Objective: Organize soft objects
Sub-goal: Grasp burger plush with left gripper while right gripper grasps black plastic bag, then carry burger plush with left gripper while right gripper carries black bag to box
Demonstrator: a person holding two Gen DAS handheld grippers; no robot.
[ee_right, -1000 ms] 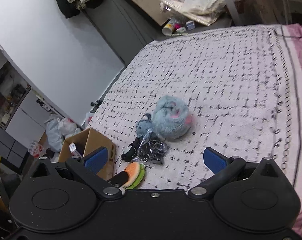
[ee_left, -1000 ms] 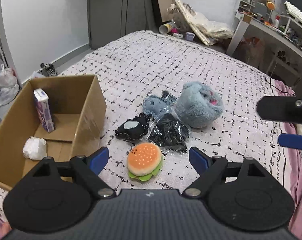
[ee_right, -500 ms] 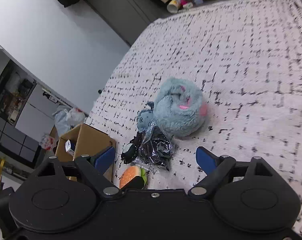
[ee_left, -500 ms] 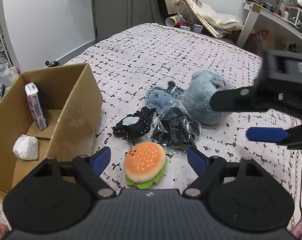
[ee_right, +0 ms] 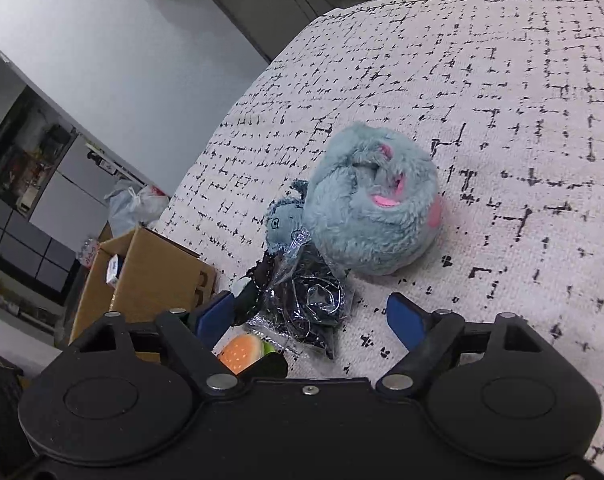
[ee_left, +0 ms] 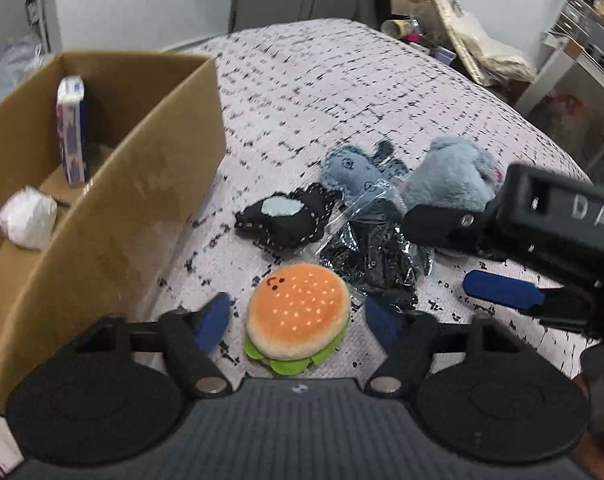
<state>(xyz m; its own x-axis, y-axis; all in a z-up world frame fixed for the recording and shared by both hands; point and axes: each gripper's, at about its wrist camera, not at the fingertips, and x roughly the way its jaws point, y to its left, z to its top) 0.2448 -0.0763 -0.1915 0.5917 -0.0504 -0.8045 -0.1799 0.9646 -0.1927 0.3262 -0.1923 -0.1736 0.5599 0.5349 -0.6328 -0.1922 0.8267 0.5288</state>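
1. On the bed [ee_left: 342, 92], from the left wrist view: the left gripper [ee_left: 297, 320] sat low over the burger plush [ee_left: 297, 314], jaws closing with the burger right between them. Pads looked like they weren't pressing on it yet, a sliver of bedspread showed on both sides.
2. Same view, the pile behind the burger: a black plush [ee_left: 281, 220], a crinkly bag [ee_left: 378, 252] of something dark, a small blue plush [ee_left: 354, 168] and a big fluffy blue one [ee_left: 450, 176], all bunched up and touching.
3. The box [ee_left: 141, 184] stood just left of the burger. Only a carton [ee_left: 71, 132] and a white wad [ee_left: 27, 222] were inside, so I'd say barely anything was sorted and all five soft things were still out on the bed.
4. The right gripper [ee_left: 478, 256] poked in from the right edge, over the bag and next to the fluffy plush.
5. Over on the right wrist view: the right gripper [ee_right: 314, 316] had its jaws closing too, with the bag [ee_right: 310, 304] between them but not pinched as far as I could tell.
6. The fluffy plush [ee_right: 374, 204] sat just beyond the bag, the burger [ee_right: 241, 352] peeked out under the left finger, the box [ee_right: 141, 276] further left.
7. My guess: burger goes into the box first, bag right after, then three more plushies.
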